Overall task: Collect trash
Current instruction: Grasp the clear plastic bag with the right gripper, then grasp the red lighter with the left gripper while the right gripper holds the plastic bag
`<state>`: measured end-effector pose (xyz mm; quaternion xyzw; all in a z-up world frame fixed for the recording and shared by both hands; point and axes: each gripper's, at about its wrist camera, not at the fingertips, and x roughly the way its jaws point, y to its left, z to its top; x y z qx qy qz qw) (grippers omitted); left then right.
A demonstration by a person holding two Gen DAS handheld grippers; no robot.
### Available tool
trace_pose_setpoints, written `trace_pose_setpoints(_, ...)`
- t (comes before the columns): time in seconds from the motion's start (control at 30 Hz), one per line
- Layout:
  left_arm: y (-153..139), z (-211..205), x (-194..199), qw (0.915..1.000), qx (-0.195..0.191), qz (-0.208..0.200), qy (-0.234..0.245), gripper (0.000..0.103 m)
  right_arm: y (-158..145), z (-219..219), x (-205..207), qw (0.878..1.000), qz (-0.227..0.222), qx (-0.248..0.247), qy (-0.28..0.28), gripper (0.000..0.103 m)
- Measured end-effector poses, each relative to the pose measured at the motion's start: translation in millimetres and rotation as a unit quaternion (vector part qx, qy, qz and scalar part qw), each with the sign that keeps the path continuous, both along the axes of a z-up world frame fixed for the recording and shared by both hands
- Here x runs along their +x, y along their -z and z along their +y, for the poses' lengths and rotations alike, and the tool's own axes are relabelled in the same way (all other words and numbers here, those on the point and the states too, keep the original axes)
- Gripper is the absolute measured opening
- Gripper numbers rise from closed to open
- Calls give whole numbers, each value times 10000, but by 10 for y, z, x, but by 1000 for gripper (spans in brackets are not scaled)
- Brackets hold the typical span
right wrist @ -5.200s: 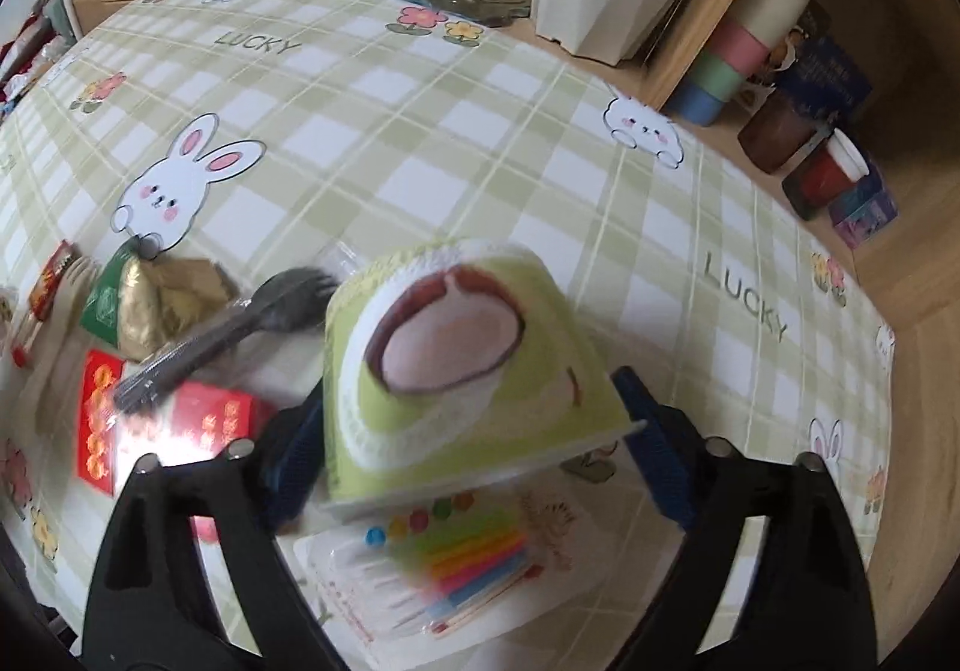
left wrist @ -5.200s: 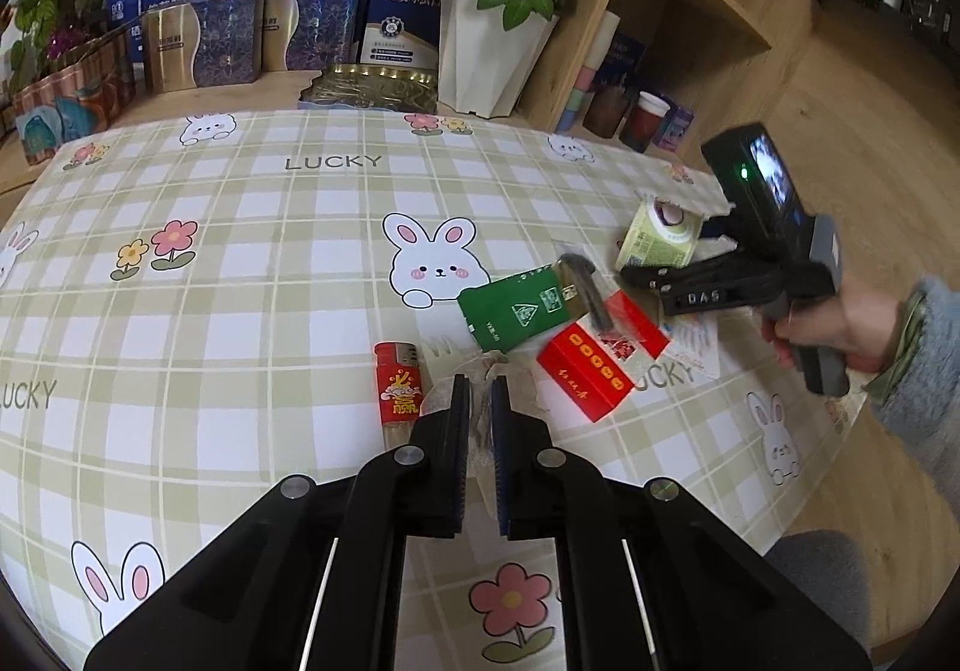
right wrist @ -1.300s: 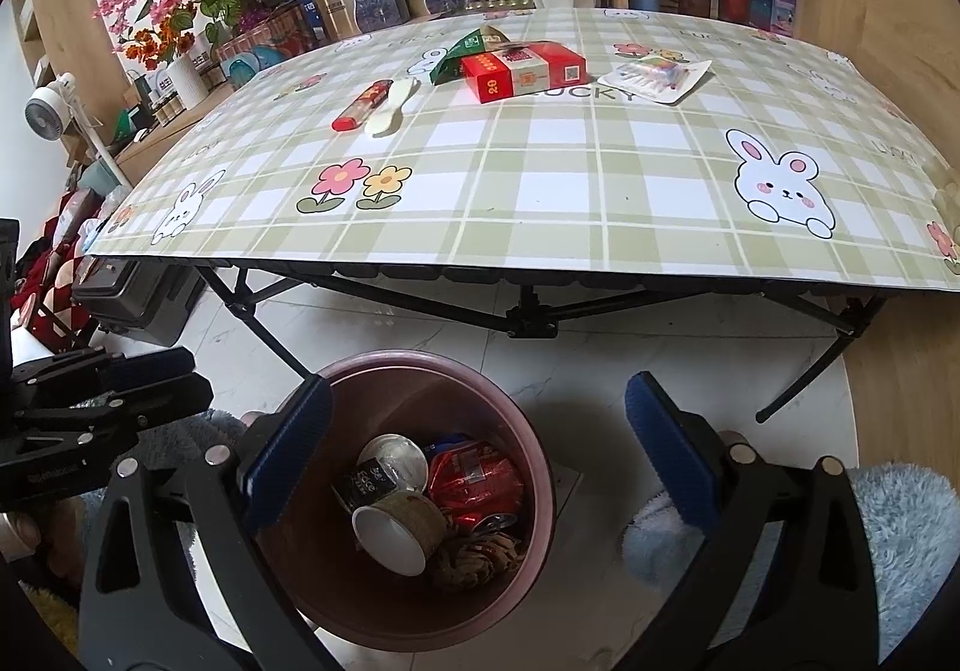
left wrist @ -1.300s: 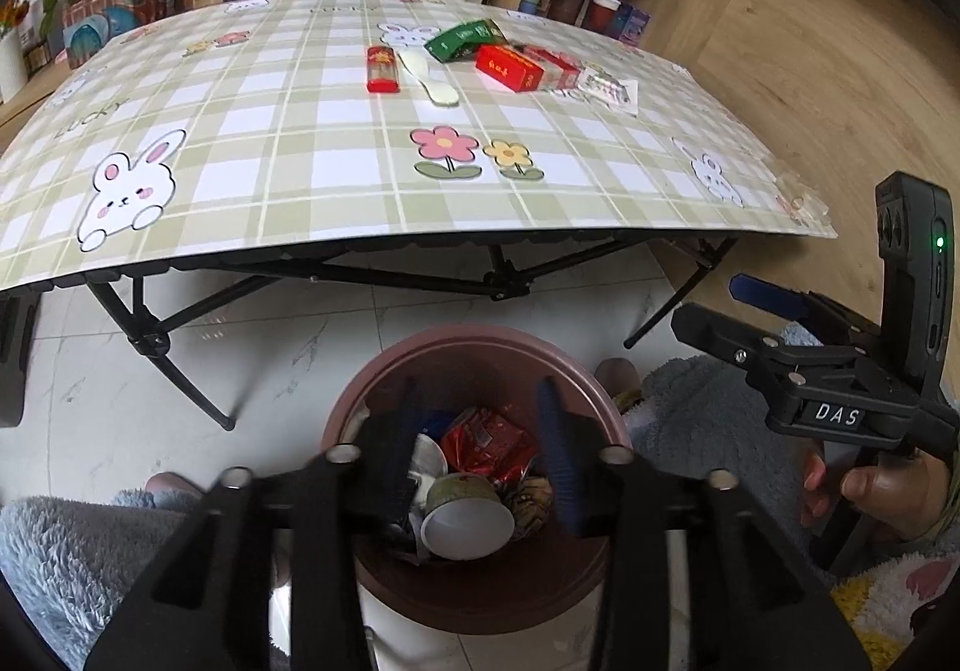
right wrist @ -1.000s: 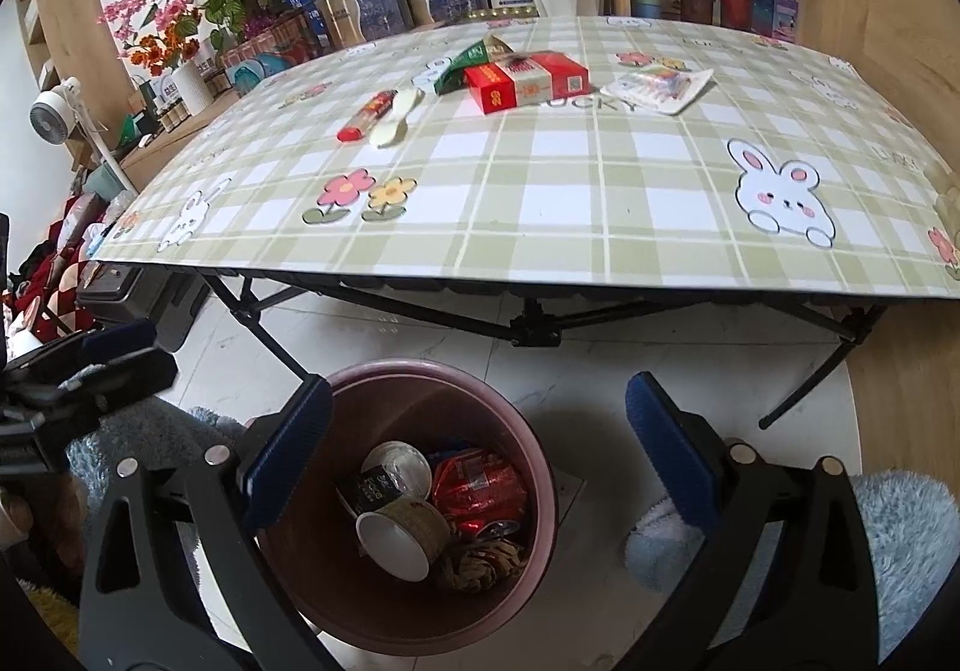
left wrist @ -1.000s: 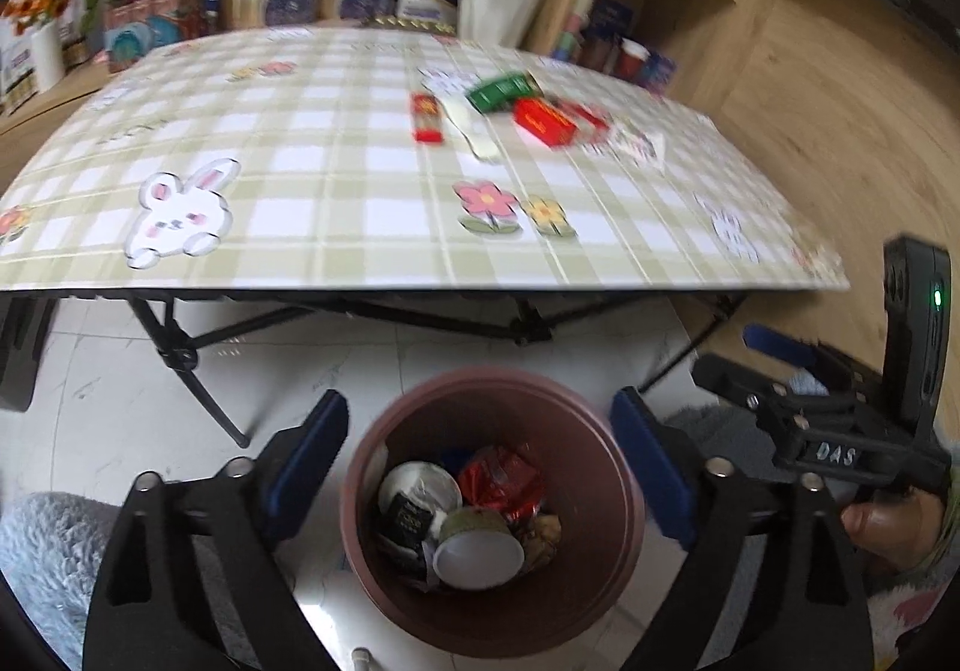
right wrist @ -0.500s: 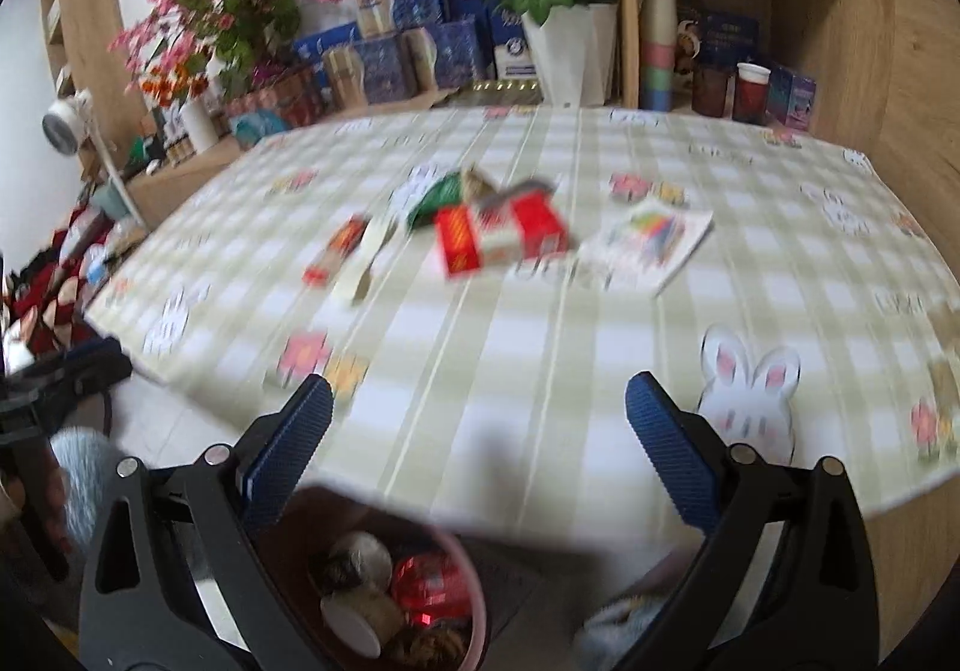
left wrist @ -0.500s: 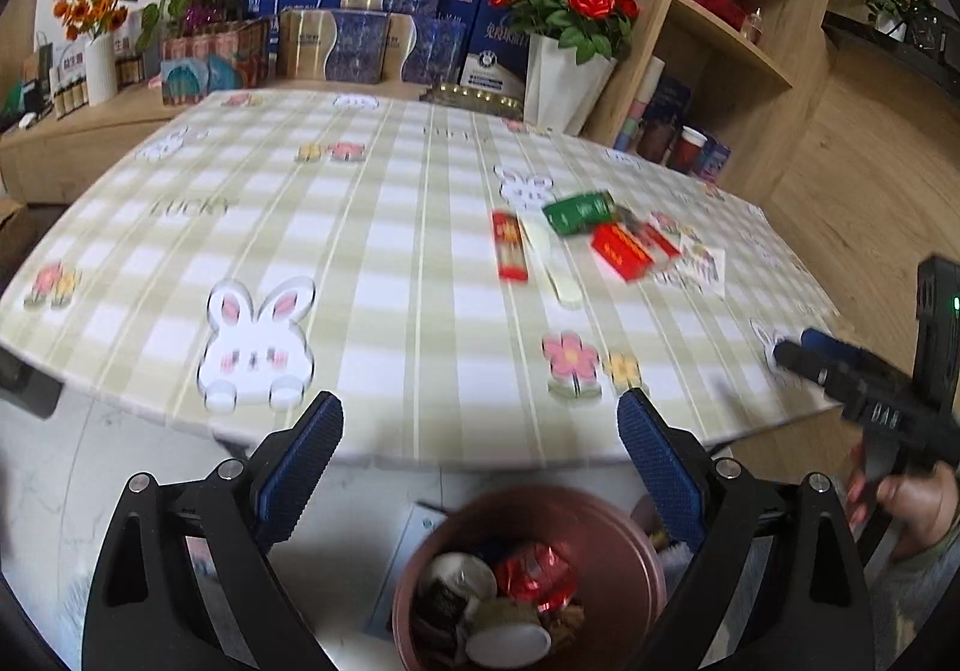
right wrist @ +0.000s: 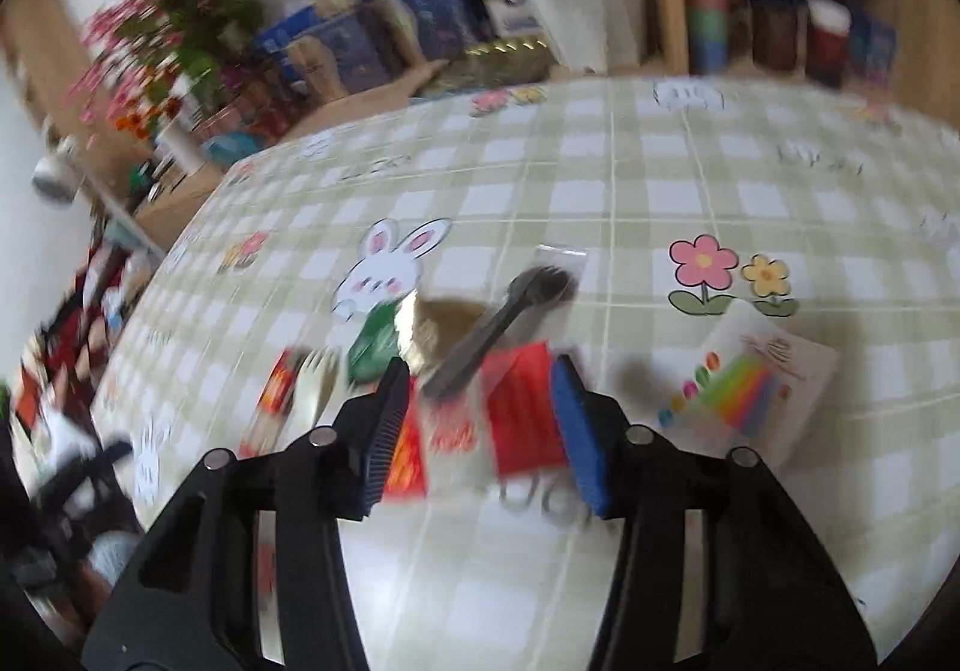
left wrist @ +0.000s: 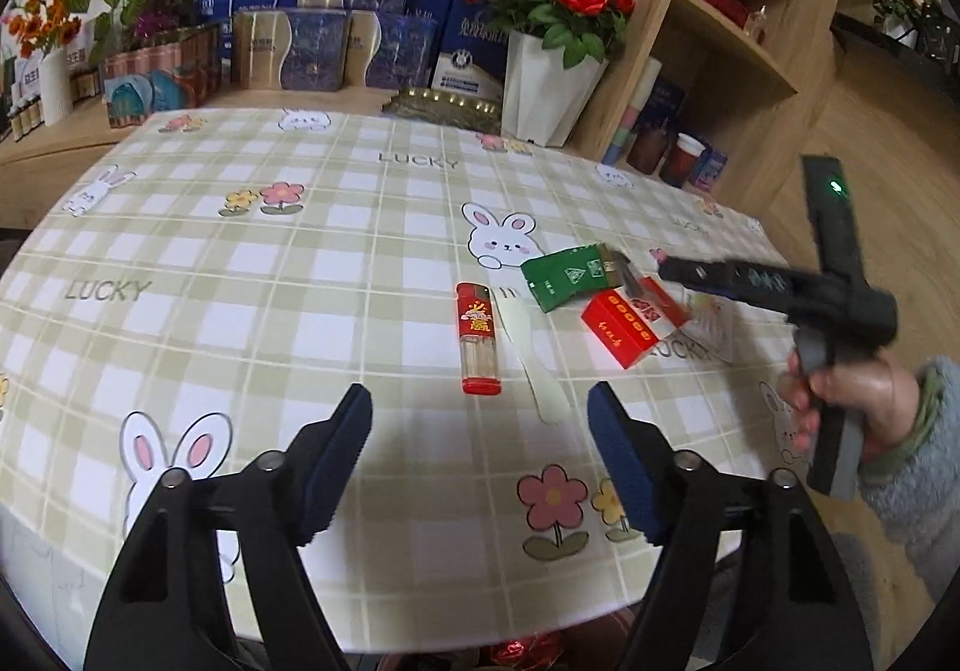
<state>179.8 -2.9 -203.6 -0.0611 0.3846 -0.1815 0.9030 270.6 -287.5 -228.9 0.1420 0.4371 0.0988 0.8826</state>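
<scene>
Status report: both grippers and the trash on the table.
Left gripper open, empty, short of red lighter. Right gripper open over red box. Black fork lies across box.

Spread hand-held gripper (right wrist: 480, 431), red box (right wrist: 516, 407), black spoon (right wrist: 498, 320)

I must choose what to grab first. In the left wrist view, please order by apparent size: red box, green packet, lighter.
1. Red box and green packet: they look alike, and both are partly covered, so no ranking.
2. Lighter, slimmer, looks smallest.
</scene>
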Motion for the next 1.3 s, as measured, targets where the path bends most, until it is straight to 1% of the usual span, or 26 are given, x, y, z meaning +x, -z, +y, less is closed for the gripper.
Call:
trace_pose_setpoints(0.03,34,-5,49,10000,-17,54,-21,67,57,-40,126,9997,96,165,141,50)
trace_pose_setpoints(0.1,85,-5,121,9999,-41,125,-54,61,145,-76,248,9988,209,324,295,50)
trace_pose_setpoints(0.27,201,-41,344,9995,33,292,-69,52,354,-90,533,9946,583,496,694,48)
trace_pose_setpoints(0.3,213,-53,377,9995,55,308,-54,50,358,-98,544,9940,550,518,795,44)
trace_pose_setpoints(0.33,232,-79,419,9994,98,323,-27,49,367,-104,565,9933,581,560,829,36)
trace_pose_setpoints(0.37,239,-94,452,9994,124,333,-9,48,391,-110,589,9919,656,696,841,31)
trace_pose_setpoints(0.43,262,-135,507,9992,171,359,28,48,402,-114,583,9902,676,817,903,24)
trace_pose_setpoints(0.47,280,-167,545,9990,206,382,52,47,398,-109,579,9901,666,873,869,23)
trace_pose_setpoints(0.5,293,-188,574,9989,232,396,72,45,384,-100,571,9906,624,883,833,19)
trace_pose_setpoints(0.53,311,-225,608,9987,281,415,97,44,347,-86,547,9917,503,897,769,7)
trace_pose_setpoints(0.6,336,-257,652,9982,339,476,101,37,260,-70,485,9929,298,914,703,7)
trace_pose_setpoints(0.7,368,-279,713,9979,280,577,81,36,101,-98,353,9930,-59,977,663,7)
trace_pose_setpoints(0.8,388,-338,751,9975,333,612,125,36,-76,-135,188,9926,-425,932,658,7)
trace_pose_setpoints(0.9,414,-397,765,9971,407,625,168,36,-182,-153,2,9914,-657,925,656,7)
trace_pose_setpoints(0.97,435,-434,785,9967,494,618,167,36,-204,-175,-119,9906,-718,953,662,7)
trace_pose_setpoints(1.03,463,-475,821,9955,736,592,115,28,-200,-170,-235,9898,-740,1007,681,7)
trace_pose_setpoints(1.07,471,-486,843,9952,782,584,107,27,-186,-176,-298,9892,-743,1053,700,7)
trace_pose_setpoints(1.2,483,-548,901,9938,936,588,115,27,-131,-201,-515,9870,-662,1241,780,7)
trace_pose_setpoints(1.3,503,-610,910,9927,1063,547,150,27,-104,-178,-655,9877,-644,1204,756,7)
